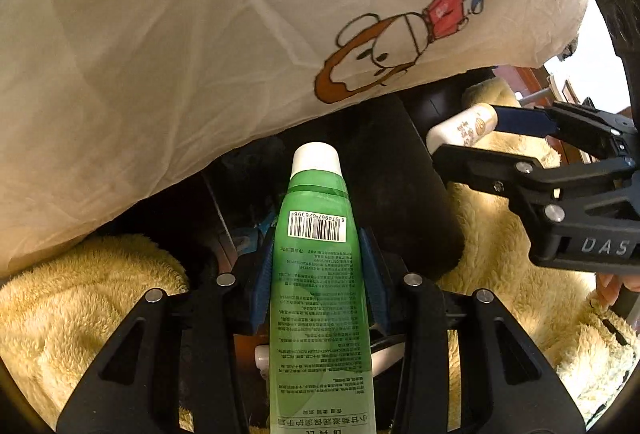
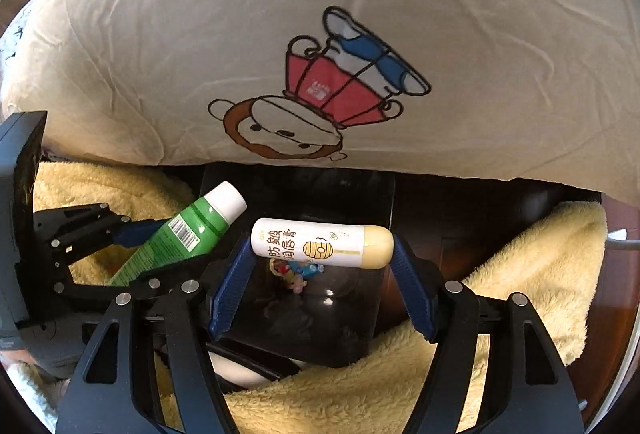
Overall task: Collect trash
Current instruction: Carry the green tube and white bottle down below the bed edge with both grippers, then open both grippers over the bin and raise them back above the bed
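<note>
My left gripper (image 1: pixel 318 246) is shut on a green tube (image 1: pixel 320 274) with a white cap, which points forward along the fingers. My right gripper (image 2: pixel 322 248) is shut on a white and yellow tube (image 2: pixel 320 242) that lies crosswise, its two ends against the blue pads. Both hang over a black bin (image 2: pixel 360 314) that holds a colourful wrapper (image 2: pixel 296 270). The right wrist view has the left gripper (image 2: pixel 168 246) and the green tube (image 2: pixel 188 230) at its left. The left wrist view has the right gripper (image 1: pixel 464 131) and its tube (image 1: pixel 460 127) at its right, above the bin (image 1: pixel 400 173).
A large cream pillow (image 2: pixel 320 33) with a cartoon print overhangs the bin's far side and fills the upper half of both views. A yellow fleece blanket (image 2: pixel 520 294) lies around the bin on both sides. A white rounded object (image 2: pixel 240 374) shows below the bin's near wall.
</note>
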Demonstrator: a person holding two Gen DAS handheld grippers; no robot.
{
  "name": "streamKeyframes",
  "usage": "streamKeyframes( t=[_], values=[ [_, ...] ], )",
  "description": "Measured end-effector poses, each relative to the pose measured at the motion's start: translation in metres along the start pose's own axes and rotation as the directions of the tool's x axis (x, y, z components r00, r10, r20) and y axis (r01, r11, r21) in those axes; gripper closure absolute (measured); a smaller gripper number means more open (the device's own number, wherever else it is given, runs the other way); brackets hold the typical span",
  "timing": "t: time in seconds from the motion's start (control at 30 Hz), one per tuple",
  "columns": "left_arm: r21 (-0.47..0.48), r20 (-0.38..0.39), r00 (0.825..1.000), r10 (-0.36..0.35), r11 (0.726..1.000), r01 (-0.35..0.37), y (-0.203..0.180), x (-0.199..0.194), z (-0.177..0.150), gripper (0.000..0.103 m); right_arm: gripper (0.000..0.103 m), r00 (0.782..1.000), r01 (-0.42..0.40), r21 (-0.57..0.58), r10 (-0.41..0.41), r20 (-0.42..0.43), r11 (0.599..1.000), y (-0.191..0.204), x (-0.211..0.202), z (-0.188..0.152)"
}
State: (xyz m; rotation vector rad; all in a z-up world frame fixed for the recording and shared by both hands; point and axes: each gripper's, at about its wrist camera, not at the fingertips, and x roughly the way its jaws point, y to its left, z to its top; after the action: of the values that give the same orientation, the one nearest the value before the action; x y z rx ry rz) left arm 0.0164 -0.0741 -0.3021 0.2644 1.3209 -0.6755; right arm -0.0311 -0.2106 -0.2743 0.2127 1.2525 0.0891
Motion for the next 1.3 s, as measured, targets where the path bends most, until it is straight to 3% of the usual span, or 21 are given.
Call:
streamKeyframes(
  t=[0.1,0.13,0.2,0.47,0.6,0.77,0.93,1.1,1.3],
  values=[
    [-0.009,0.008,1.0,0.0,1.0,0.0,0.001,-0.001,-0.006,0.064,0.033,1.0,0.006,0.004,-0.006,0.009,1.0,-0.001,-0.002,0.0],
    [-0.01,0.015,1.0,0.001,1.0,-0.001,0.002,-0.003,-0.006,0.06,0.033,1.0,0.007,0.009,-0.007,0.013,1.0,-0.004,-0.004,0.0],
    [-0.008,0.036,0.999,0.01,1.0,-0.01,0.007,-0.012,-0.008,0.051,0.023,1.0,0.01,0.019,-0.01,0.023,1.0,-0.006,-0.01,0.001],
    [0.02,0.156,0.985,0.068,0.997,-0.072,-0.002,-0.061,-0.006,0.036,0.018,0.994,-0.008,0.035,0.005,0.105,0.999,-0.016,-0.041,0.009],
    [0.02,0.253,0.963,0.096,0.994,-0.104,0.003,-0.107,-0.003,0.025,0.012,0.975,0.032,0.007,-0.033,0.218,0.999,-0.016,-0.085,0.025],
    [-0.01,0.363,0.922,0.135,0.99,-0.141,0.016,-0.157,0.01,0.018,0.007,0.919,0.094,-0.029,-0.076,0.387,0.995,-0.012,-0.143,0.054],
    [-0.077,0.428,0.88,0.206,0.978,-0.192,0.039,-0.187,0.037,0.015,0.007,0.875,0.137,-0.03,-0.107,0.472,0.99,-0.008,-0.164,0.095],
    [-0.159,0.449,0.857,0.254,0.966,-0.203,0.068,-0.198,0.073,0.015,0.007,0.866,0.147,-0.004,-0.127,0.485,0.989,-0.008,-0.154,0.145],
    [-0.166,0.445,0.84,0.31,0.95,-0.263,0.089,-0.19,0.116,0.013,0.007,0.865,0.161,0.034,-0.158,0.477,0.986,-0.003,-0.134,0.216]
  ],
)
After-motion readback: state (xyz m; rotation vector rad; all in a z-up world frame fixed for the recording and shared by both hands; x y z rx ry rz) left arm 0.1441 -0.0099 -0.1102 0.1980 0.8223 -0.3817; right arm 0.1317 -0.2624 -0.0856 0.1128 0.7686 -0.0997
